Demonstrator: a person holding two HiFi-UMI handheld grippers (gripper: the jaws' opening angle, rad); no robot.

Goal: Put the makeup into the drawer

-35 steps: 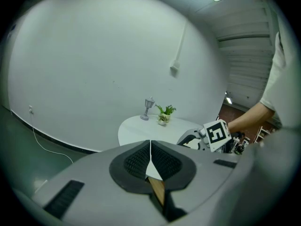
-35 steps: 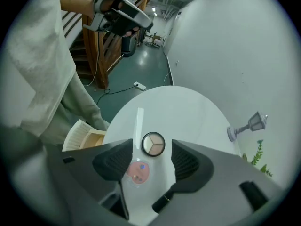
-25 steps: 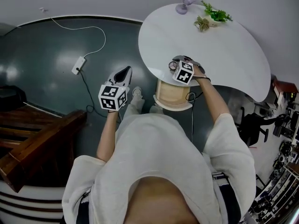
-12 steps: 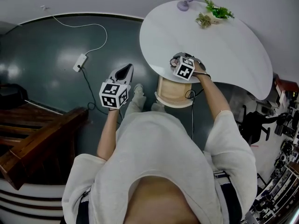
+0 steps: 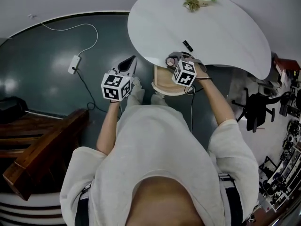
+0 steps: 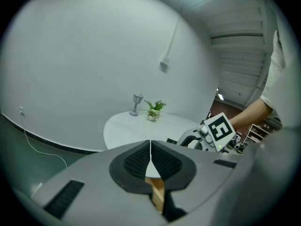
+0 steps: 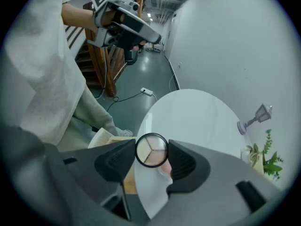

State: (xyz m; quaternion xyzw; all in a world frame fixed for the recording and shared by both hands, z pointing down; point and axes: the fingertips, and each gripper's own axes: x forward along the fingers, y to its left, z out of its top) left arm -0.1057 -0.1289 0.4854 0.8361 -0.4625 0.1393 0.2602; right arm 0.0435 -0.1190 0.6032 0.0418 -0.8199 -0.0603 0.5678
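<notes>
In the head view, your left gripper (image 5: 130,63) hangs over the floor. Your right gripper (image 5: 173,60) is at the white desk's (image 5: 221,27) near edge, above the wooden drawer (image 5: 162,84).

In the left gripper view, its jaws are pressed together, holding nothing.

In the right gripper view, the jaws have just been closing and pinch the round makeup compact (image 7: 151,150) over the desk edge.

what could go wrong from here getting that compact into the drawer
1. The right gripper pinches the round makeup compact only by its rim, and its jaws have just closed onto it. The compact may pivot or slip out and drop to the floor.
2. The wooden drawer sits partly under the white table. On the way down, the gripper or compact might clip the table's edge.
</notes>
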